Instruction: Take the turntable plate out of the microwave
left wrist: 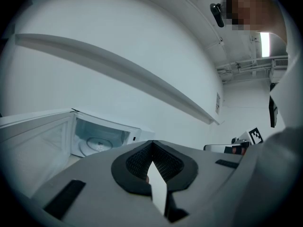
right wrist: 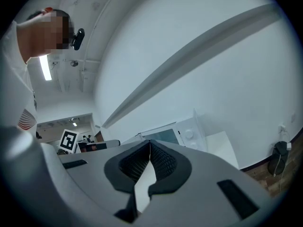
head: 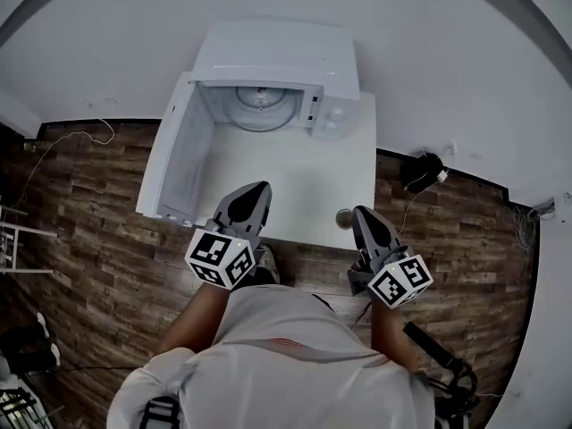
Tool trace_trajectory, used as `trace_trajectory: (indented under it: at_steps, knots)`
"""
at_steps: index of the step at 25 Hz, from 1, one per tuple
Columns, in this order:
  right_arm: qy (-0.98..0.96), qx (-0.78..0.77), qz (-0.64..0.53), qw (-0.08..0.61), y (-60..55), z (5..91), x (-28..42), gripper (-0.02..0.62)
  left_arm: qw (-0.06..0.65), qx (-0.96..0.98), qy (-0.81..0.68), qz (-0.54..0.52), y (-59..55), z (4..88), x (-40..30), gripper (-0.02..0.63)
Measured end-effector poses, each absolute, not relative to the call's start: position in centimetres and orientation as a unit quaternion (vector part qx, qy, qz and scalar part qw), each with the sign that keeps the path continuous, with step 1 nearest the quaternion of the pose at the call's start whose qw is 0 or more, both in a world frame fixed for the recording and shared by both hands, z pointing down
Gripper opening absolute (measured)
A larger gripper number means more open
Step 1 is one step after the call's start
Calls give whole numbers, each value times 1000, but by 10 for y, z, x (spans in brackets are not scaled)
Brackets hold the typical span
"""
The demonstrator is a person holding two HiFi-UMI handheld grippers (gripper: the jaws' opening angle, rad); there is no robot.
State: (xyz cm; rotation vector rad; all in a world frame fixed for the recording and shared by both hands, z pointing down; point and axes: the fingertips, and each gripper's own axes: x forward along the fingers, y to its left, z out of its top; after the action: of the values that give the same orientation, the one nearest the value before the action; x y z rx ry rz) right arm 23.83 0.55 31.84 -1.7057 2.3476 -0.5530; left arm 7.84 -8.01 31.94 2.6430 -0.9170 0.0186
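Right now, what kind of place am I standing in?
Probably a test room or lab rather than a home kitchen: an open white microwave sits on a plain white table against a bare white wall, with wood-look flooring around it.

white box-shaped microwave point(head: 277, 56) at twelve o'clock, on a white table point(head: 304, 186); brown wood-grain plank floor point(head: 89, 231) at nine o'clock; grey left gripper point(head: 259, 188) and grey right gripper point(head: 361, 211) carry black-and-white square-patterned marker cubes point(head: 221, 257).
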Motion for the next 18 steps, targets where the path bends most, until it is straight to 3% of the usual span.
trace_trajectory:
  at_steps: [18]
  knots:
    - [839, -459, -281, 81, -188, 371, 197, 3, 223, 872, -436, 5, -211, 373, 54, 9]
